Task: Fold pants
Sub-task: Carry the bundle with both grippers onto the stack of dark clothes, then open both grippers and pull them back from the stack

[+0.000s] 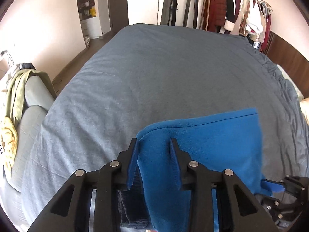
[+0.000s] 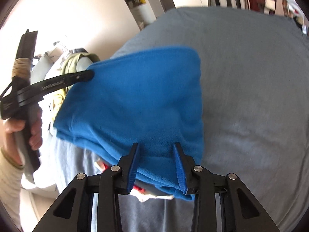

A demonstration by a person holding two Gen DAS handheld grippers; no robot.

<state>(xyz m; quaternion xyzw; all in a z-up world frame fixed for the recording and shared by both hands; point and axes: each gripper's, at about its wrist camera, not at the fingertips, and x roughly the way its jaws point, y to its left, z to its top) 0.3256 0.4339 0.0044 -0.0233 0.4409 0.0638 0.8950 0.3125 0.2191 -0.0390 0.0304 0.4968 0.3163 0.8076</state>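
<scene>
Over the bed's (image 1: 154,73) near edge, both grippers (left (image 1: 154,145), right (image 2: 156,147)) hold the pants (image 2: 135,100), jaws part-closed on fabric; best lowered evenly, edges matched.

Left tongs (image 1: 154,145): fingers apart, blue pads showing, cloth between, grip unclear. Right tongs (image 2: 156,150): same stance, spread. Left hand (image 2: 23,129) wrapped round handle, cream sleeve at wrist.

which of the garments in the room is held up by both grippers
The blue fleece pants, pinched by the left gripper and right gripper above the bed. The green garment drapes over the chair; coats hang on the rack.
</scene>
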